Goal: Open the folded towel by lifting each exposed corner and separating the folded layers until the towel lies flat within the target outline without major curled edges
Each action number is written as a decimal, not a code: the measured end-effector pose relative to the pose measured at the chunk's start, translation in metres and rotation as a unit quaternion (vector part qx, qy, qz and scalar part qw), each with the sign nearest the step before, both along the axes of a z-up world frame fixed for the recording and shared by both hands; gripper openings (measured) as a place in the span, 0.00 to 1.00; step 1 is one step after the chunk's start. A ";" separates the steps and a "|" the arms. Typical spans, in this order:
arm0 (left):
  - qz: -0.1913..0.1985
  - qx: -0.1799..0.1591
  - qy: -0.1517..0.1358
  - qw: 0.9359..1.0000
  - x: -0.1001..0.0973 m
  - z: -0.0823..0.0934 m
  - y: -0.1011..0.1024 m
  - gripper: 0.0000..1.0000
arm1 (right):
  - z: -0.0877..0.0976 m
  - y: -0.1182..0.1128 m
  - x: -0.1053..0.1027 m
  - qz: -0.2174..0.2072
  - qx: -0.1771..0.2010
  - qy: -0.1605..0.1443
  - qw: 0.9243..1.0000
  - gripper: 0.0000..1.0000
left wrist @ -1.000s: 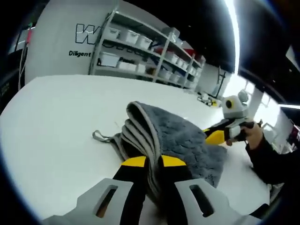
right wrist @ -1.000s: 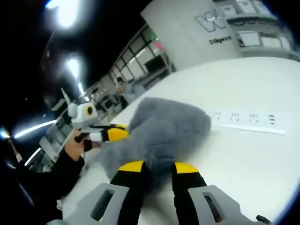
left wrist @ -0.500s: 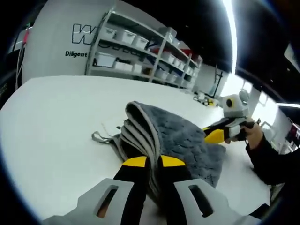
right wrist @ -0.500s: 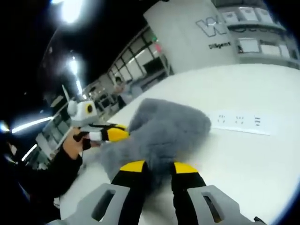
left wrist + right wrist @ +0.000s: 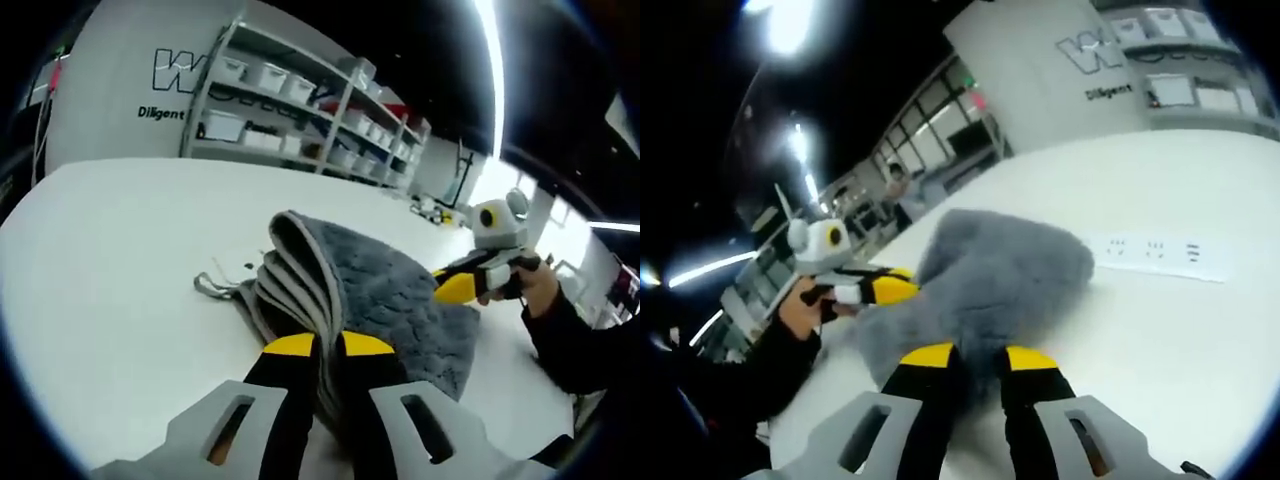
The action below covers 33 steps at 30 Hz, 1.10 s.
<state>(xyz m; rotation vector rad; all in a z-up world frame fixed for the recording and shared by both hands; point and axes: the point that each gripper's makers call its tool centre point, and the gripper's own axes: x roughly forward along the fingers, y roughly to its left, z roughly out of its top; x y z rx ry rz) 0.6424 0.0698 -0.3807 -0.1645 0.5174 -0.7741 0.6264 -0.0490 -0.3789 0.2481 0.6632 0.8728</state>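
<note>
A grey plush towel (image 5: pixel 385 290) lies bunched on the white table (image 5: pixel 110 250), its pale striped edge folds (image 5: pixel 295 275) standing up in a ridge. My left gripper (image 5: pixel 328 350) is shut on that edge near me. From the opposite side the towel (image 5: pixel 1000 270) looks like a fluffy mound, and my right gripper (image 5: pixel 978 362) is shut on its near edge. The right gripper (image 5: pixel 470 283) reaches in from the right in the left gripper view, held by a hand in a dark sleeve. The left gripper (image 5: pixel 875 287) comes in from the left in the right gripper view.
Metal shelving (image 5: pixel 300 105) with white bins lines the far wall. A white strip with dark marks (image 5: pixel 1160 252) lies on the table beyond the towel. A person (image 5: pixel 898 190) stands far off by the windows. Bare tabletop spreads to the left of the towel.
Both views have shifted slightly with my hands. The towel and both grips look the same.
</note>
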 end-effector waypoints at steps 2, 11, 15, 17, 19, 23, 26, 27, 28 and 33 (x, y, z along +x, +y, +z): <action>0.000 0.000 0.000 1.000 -0.004 0.000 -0.001 0.06 | -0.001 0.000 -0.004 -0.003 -0.001 -0.004 1.000 0.13; -0.007 0.009 -0.002 1.000 -0.012 0.001 -0.003 0.06 | 0.000 -0.003 -0.023 -0.003 -0.003 -0.010 1.000 0.13; -0.012 0.009 -0.003 1.000 -0.026 0.001 -0.005 0.06 | -0.001 -0.005 -0.035 -0.010 0.005 -0.013 1.000 0.11; -0.014 0.011 -0.003 1.000 -0.031 0.001 -0.006 0.06 | 0.001 -0.005 -0.035 -0.012 -0.003 -0.045 0.999 0.10; -0.011 0.010 -0.002 1.000 -0.034 0.001 -0.006 0.06 | 0.000 -0.003 -0.039 -0.018 -0.003 -0.047 0.999 0.09; -0.005 0.012 -0.006 1.000 -0.041 0.001 -0.006 0.06 | 0.001 -0.001 -0.046 -0.017 0.001 -0.053 0.998 0.07; 0.001 0.016 -0.013 1.000 -0.047 0.002 -0.006 0.06 | 0.002 0.000 -0.055 -0.018 -0.002 -0.062 0.998 0.07; 0.003 0.017 -0.016 1.000 -0.050 0.002 -0.006 0.06 | 0.002 0.001 -0.058 -0.016 -0.004 -0.065 0.998 0.07; 0.004 0.018 -0.018 1.000 -0.052 0.002 -0.006 0.06 | 0.002 0.001 -0.060 -0.016 -0.006 -0.068 0.998 0.07; 0.006 0.012 -0.023 1.000 -0.064 0.002 -0.005 0.06 | 0.000 -0.001 -0.068 -0.026 -0.002 -0.065 0.998 0.08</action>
